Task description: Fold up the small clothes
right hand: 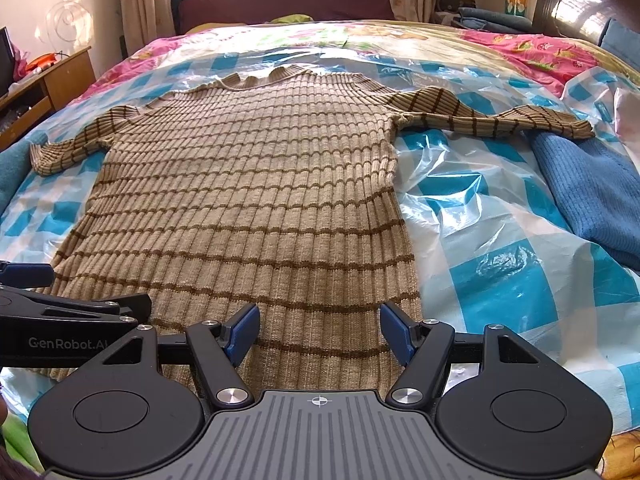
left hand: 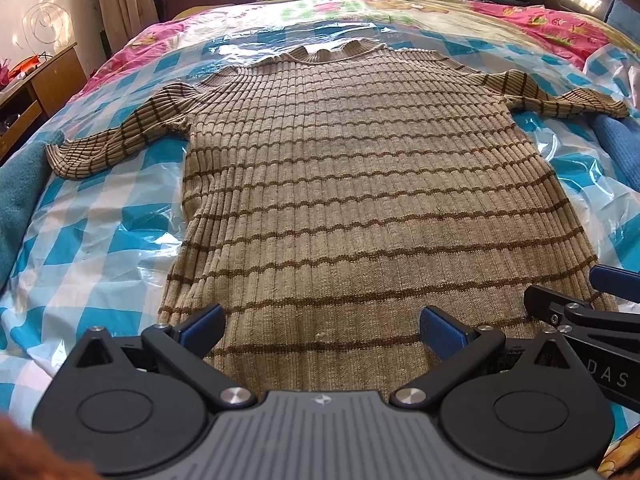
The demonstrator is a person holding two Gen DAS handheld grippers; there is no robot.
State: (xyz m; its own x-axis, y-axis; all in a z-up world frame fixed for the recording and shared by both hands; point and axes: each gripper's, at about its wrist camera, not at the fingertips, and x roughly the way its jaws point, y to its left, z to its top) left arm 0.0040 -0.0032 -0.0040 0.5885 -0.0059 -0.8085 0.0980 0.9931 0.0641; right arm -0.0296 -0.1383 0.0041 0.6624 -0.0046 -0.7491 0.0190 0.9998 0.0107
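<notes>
A tan ribbed sweater with brown stripes (left hand: 360, 184) (right hand: 256, 184) lies flat on the bed, collar far, both sleeves spread out sideways. My left gripper (left hand: 322, 330) hovers open over the hem's left half, nothing between its blue pads. My right gripper (right hand: 318, 334) is open too, over the hem's right part near the side edge. Each gripper shows in the other's view: the right one at the right edge (left hand: 592, 312), the left one at the left edge (right hand: 60, 304).
A blue-and-white checked plastic sheet (right hand: 500, 240) covers the bed under the sweater. A blue knit garment (right hand: 588, 192) lies at the right, a teal cloth (left hand: 20, 192) at the left. A wooden desk (left hand: 36, 92) stands far left, a dark headboard (right hand: 580, 4) far right.
</notes>
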